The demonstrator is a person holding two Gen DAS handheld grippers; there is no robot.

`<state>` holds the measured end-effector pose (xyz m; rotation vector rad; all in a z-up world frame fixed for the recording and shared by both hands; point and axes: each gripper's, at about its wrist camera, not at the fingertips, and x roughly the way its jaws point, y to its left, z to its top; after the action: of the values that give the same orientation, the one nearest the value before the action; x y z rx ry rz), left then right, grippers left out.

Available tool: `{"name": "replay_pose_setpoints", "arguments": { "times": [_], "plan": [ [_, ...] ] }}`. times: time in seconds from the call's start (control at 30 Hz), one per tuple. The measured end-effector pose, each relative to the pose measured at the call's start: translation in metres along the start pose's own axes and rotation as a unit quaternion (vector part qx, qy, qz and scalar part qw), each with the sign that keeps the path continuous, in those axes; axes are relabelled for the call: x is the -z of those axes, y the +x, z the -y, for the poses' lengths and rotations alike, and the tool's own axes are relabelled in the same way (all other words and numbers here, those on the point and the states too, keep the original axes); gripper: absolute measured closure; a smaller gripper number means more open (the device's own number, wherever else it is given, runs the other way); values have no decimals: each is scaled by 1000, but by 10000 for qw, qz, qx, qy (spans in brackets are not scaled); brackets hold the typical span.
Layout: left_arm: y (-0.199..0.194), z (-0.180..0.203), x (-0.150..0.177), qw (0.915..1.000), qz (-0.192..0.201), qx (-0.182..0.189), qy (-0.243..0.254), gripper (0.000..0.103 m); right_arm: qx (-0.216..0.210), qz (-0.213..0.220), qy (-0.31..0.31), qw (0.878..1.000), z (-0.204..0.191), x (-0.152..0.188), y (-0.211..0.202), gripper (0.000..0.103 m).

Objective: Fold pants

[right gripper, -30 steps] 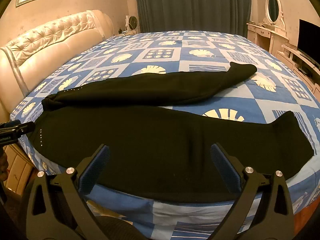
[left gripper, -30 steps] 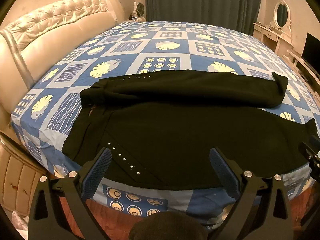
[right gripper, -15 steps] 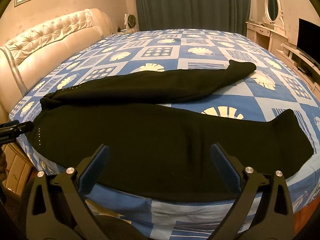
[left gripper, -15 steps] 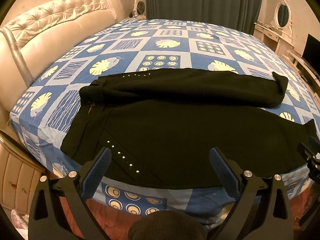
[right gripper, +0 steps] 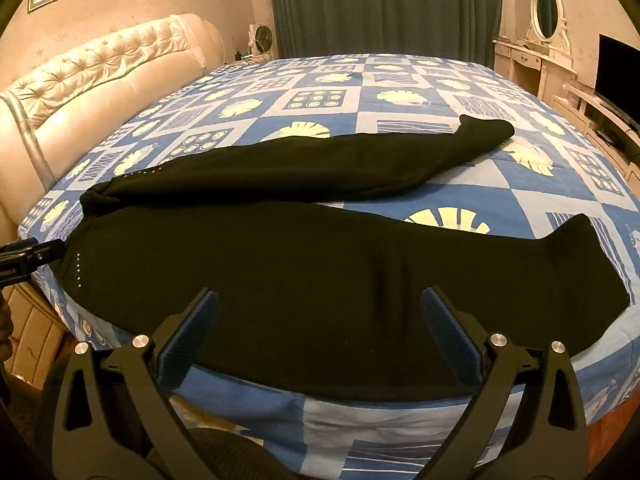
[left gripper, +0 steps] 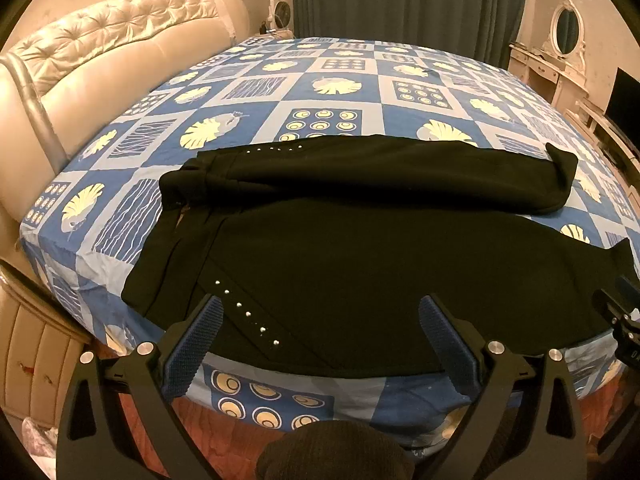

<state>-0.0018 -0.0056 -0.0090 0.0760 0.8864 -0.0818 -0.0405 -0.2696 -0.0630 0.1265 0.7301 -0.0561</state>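
Black pants (left gripper: 360, 264) lie spread on the bed (left gripper: 340, 92), legs apart, near its front edge. The left claw (left gripper: 320, 340) and right claw (right gripper: 320, 332) gape wide and empty, seemingly just above the near leg.

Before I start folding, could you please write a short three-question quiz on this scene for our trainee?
1. True or false: the left gripper is shut on the pants.
2. On which side of the right wrist view does the waist end lie: A) left, B) right?
3. Fill in: the pants lie on the ___.

Key: 1 false, both the left and the right gripper are open and empty; 2 A; 3 bed.
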Motion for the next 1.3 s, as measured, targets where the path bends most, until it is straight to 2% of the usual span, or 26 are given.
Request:
{"name": "replay_pose_setpoints", "arguments": {
  "times": [1.3],
  "plan": [
    [2,-4,4,10000,-49,29,9,5,-44,-90,-35,9999,-8,7,3,2]
  ]
}}
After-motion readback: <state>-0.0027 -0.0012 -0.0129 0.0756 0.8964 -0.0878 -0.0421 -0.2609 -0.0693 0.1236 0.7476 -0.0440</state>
